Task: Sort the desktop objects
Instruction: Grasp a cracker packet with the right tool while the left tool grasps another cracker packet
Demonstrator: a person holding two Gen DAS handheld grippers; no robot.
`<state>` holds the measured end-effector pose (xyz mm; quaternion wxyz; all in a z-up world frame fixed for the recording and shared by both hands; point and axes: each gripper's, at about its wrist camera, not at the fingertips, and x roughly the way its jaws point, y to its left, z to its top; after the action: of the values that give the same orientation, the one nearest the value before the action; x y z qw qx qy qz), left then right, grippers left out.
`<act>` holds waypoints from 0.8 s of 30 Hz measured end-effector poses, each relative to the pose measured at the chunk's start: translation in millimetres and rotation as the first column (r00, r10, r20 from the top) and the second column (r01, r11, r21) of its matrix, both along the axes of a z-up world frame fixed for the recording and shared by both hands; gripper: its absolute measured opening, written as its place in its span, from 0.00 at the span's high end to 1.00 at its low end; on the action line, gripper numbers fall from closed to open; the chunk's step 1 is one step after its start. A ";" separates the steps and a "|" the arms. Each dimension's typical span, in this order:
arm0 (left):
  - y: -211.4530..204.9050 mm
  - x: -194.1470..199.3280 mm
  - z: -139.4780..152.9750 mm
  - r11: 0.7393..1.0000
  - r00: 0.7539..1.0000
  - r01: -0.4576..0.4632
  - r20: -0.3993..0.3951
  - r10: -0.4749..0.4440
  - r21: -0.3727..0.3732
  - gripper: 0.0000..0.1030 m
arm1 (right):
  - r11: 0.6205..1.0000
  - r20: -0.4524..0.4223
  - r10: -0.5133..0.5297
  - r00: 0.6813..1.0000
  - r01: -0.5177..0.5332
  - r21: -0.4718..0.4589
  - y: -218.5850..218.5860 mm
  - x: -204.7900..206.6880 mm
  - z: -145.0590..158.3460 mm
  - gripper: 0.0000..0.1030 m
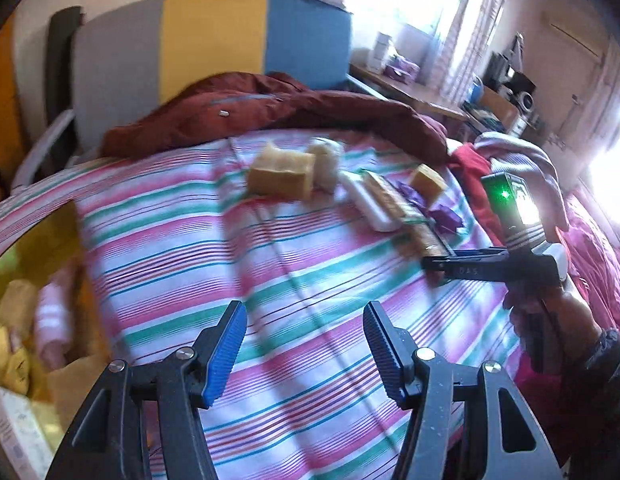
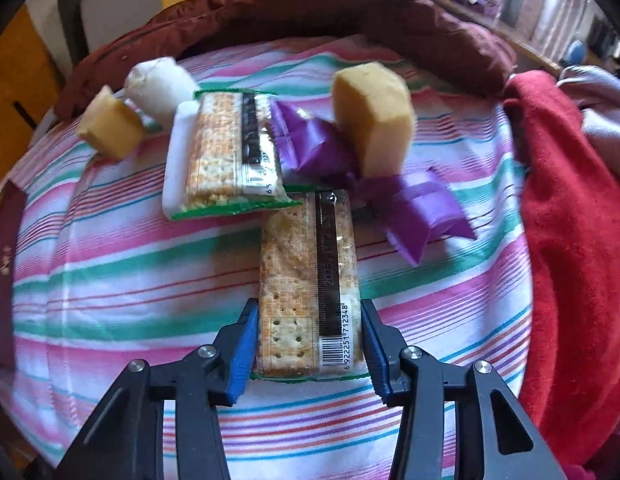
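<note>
The cracker packet lies lengthwise on the striped bedsheet, its near end between the blue pads of the right gripper, which press against both its sides. A second cracker packet rests on a white tray just behind, beside purple wrappers and a yellow sponge. The left gripper hangs released over bare sheet, nothing between its fingers.

Pink, green and white striped sheet, purple packets, yellow sponge, maroon jacket.
</note>
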<state>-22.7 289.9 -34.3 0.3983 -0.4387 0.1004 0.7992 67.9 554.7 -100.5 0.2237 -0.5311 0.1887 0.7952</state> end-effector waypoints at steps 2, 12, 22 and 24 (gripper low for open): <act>16.5 -2.0 -3.2 1.000 0.999 0.028 0.038 -0.028 0.006 0.40 | 0.999 -0.013 0.032 0.999 -0.032 -0.034 -3.5 0.7 2.3 0.53; 74.1 -25.1 -2.2 0.999 0.999 0.048 -0.006 -0.048 -0.024 0.40 | 0.950 -0.044 0.306 0.951 -0.308 -0.057 -60.6 -9.8 15.6 0.53; 132.7 -11.7 -6.3 0.943 0.933 0.292 -0.169 -0.318 -0.162 0.40 | 0.992 0.049 0.124 0.991 -0.124 -0.016 -20.9 4.8 11.9 0.53; 145.8 -4.0 -10.5 0.904 0.889 0.381 -0.193 -0.416 -0.194 0.40 | 0.996 0.055 0.088 0.995 -0.087 -0.021 -13.2 7.2 11.5 0.53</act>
<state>-26.7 435.8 -44.8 0.5056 -0.3419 0.2938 0.7356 75.1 541.5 -88.9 0.1888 -0.5627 0.1663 0.7874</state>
